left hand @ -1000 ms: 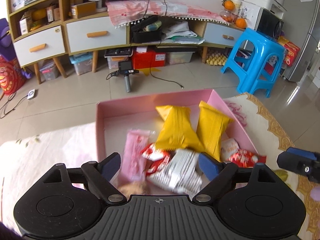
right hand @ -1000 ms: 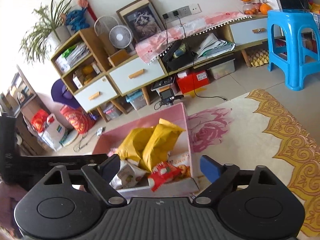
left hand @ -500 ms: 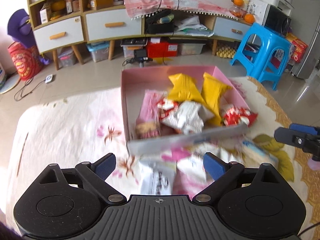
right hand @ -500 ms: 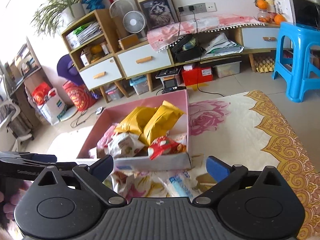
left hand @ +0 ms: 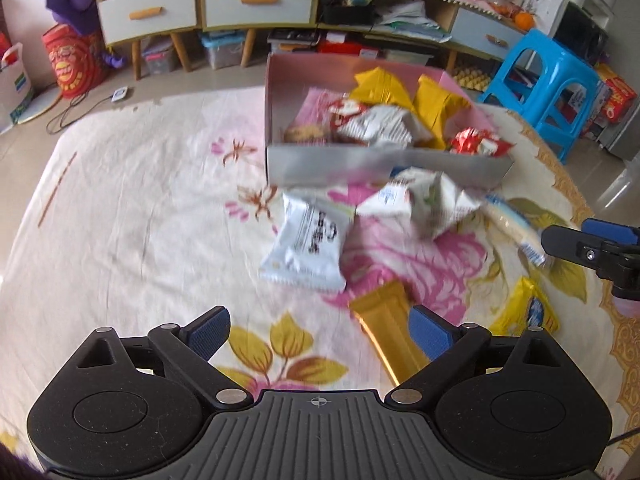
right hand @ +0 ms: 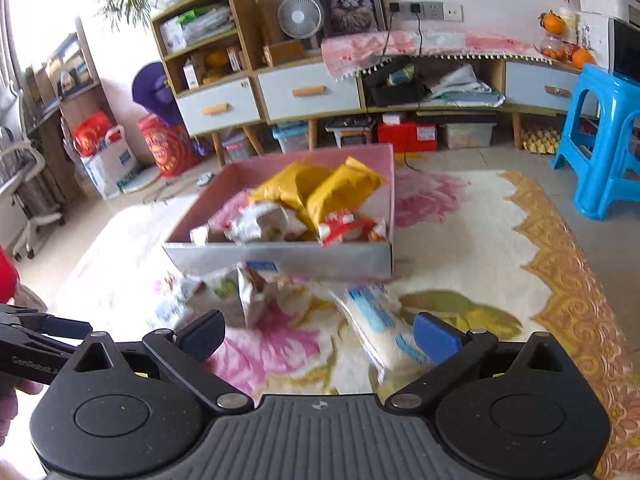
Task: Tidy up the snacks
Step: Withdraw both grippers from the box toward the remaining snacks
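Left wrist view: my left gripper [left hand: 320,330], jaws just opened and empty, has the gold bar [left hand: 390,334] by its right finger, long axis running away toward the box [left hand: 380,168].

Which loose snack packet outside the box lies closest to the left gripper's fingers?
The long gold packet, beside the left gripper's right finger; the white ones lie nearer the box.

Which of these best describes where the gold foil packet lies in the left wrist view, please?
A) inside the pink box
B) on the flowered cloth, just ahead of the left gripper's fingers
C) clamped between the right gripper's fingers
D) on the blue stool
B: the gold foil packet lies flat on the flowered cloth, outside the pink box, close to the open left gripper with no pad pressing on it.
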Demonstrator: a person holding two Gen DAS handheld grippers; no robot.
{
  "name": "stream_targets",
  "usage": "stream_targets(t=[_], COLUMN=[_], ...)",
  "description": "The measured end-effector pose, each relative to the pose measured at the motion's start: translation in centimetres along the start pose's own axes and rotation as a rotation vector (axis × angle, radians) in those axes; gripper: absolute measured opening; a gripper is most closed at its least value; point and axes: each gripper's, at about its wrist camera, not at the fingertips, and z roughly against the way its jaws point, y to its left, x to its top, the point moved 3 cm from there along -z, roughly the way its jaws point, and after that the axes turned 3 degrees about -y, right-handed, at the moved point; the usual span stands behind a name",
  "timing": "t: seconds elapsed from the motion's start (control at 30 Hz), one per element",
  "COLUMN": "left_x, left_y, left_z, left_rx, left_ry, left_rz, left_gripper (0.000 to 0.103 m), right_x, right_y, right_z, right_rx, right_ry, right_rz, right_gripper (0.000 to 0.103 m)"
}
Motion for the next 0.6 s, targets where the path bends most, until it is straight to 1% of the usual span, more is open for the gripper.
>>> stream_targets(t=[0.13, 0.27, 0.37, 0.47, 0.6], left_x=[-0.9, -1.6, -2.3, -2.9, -3.6], left_y=[-0.2, -0.7, -1.2, -1.8, -2.3], left_z=[-0.6, -1.0, -1.3, -1.7, -2.2], left_rx=[-0.021, -0.013, -0.036, -0.044, -0.032], left_ry=[0.012, -0.003, 0.003, 0.007, 0.001], left_rz=[0.057, 0.075, 0.090, 0.085, 0.068], left_gripper=[0.097, 0.097, 0.097, 0.097, 0.095], right_x=[-1.1, -2.1, -3.0, -3.7, -4.5], right_y=[0.5, 1.1, 1.2, 1.2, 1.1], right_z=[-0.1, -0.3, -0.4, -0.5, -0.7], right_rx=[0.000, -0.013, -0.010, -0.016, -0.004], right_ry=[0.034, 0.057, 0.079, 0.095, 0.119], right_rz=[0.041, 0.098, 0.125, 0.151, 0.159], right_gripper=[0.094, 0.094, 0.094, 0.094, 0.094])
